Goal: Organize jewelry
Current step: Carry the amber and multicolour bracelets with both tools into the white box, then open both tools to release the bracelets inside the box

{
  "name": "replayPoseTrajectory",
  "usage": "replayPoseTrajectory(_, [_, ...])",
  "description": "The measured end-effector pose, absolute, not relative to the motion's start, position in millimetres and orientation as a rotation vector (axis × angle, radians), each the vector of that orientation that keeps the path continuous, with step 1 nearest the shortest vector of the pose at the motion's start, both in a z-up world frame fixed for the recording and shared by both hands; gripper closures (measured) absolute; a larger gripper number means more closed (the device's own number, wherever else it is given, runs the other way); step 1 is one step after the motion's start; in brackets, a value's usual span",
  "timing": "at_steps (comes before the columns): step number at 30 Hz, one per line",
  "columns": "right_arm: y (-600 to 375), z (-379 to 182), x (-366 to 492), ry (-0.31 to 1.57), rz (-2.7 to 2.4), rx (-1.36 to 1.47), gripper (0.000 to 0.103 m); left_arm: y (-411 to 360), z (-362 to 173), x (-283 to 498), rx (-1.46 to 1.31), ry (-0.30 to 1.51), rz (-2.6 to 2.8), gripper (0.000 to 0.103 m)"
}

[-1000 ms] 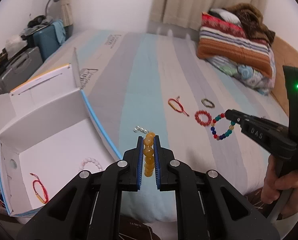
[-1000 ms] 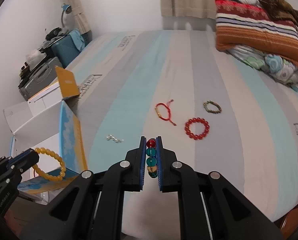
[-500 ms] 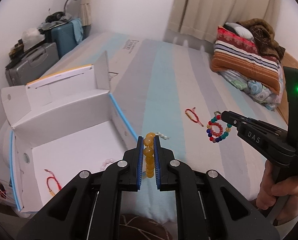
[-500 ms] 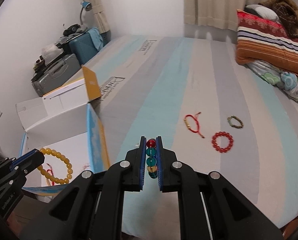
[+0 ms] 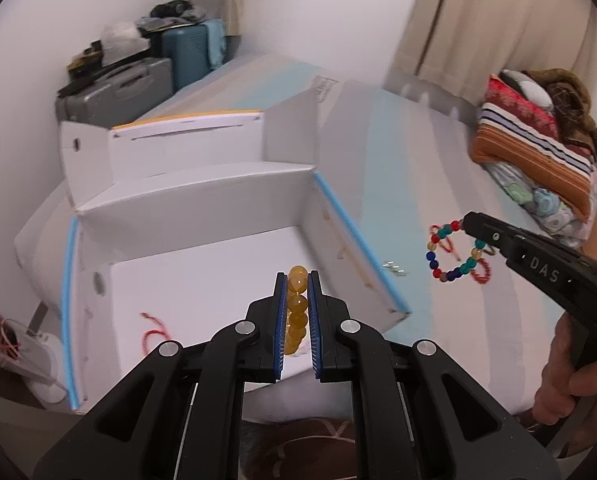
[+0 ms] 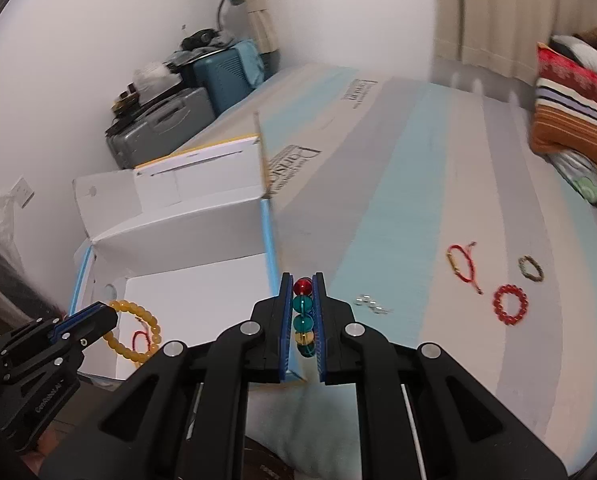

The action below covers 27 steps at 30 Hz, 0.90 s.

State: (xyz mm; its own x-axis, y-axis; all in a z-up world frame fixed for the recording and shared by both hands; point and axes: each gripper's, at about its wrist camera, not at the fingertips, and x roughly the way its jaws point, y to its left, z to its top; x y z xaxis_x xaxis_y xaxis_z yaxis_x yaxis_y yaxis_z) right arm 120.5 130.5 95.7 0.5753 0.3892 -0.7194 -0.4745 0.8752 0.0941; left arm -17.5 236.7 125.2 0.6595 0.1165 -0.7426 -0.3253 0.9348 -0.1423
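Both of my claws have carried their loads leftward since the earlier frames, so the white box (image 5: pixel 202 216) now fills the left wrist view where striped bedding lay before. My left gripper (image 5: pixel 297 280) is clenched on the amber bead bracelet (image 5: pixel 297 304), a column of beads pinched between the blue pads, held above the open box interior. My right gripper (image 6: pixel 302 280) is clenched on the multicolour bead bracelet (image 6: pixel 302 312), red bead at the tip, teal and yellow below; the loop hangs over the bed (image 6: pixel 398 208) just right of the box's blue-edged wall. My hand (image 5: pixel 566 376) grips the right tool's handle at the near right edge.

Inside the box, a red cord bracelet (image 5: pixel 152 330) lies on the floor, near left. On the bed to the right remain a small cluster of pale beads (image 6: pixel 372 304), a red cord bracelet with a gold clasp (image 6: pixel 462 266), a red bead bracelet (image 6: pixel 509 304) and a dark olive bracelet (image 6: pixel 531 268), all apart from one another.
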Motion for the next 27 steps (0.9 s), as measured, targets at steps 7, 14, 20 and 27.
replayPoseTrajectory(7, [171, 80, 113, 0.839, 0.552, -0.158, 0.094, 267, 117, -34, -0.293, 0.823, 0.327, 0.094])
replayPoseTrajectory(14, [202, 59, 108, 0.883, 0.591, -0.186, 0.094, 294, 100, -44, -0.296, 0.855, 0.414, 0.094])
replayPoseTrajectory(20, [224, 38, 110, 0.934, 0.610, -0.224, 0.094, 317, 74, -47, -0.337, 0.916, 0.471, 0.094])
replayPoseTrajectory(27, [239, 13, 116, 0.985, 0.607, -0.258, 0.094, 331, 50, -45, -0.358, 0.960, 0.485, 0.094])
